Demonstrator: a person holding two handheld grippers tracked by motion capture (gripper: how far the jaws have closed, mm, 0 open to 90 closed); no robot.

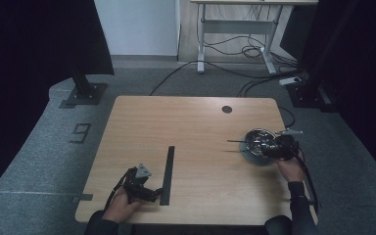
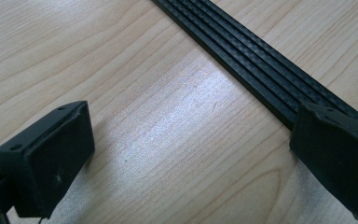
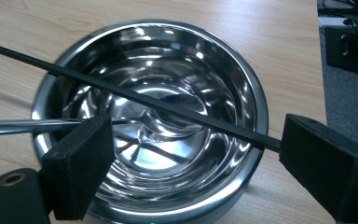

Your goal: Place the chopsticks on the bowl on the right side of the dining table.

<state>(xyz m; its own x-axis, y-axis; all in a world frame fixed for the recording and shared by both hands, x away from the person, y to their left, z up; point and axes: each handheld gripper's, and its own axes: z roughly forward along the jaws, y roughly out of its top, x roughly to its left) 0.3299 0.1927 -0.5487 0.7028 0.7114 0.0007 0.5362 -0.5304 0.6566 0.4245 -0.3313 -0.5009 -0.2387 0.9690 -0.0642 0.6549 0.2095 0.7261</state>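
Over the steel bowl (image 3: 154, 116) at the surface's (image 1: 196, 122) right edge hovers the right gripper (image 3: 191, 154), fingers (image 3: 79, 163) spread wide, gripping nothing. Across the bowl slants a thin black rod (image 3: 135, 98), long axis running between those fingers. Near the front left, beside a long black ruler (image 1: 168, 174), rests the left gripper (image 2: 186, 158), likewise spread wide and holding nothing.
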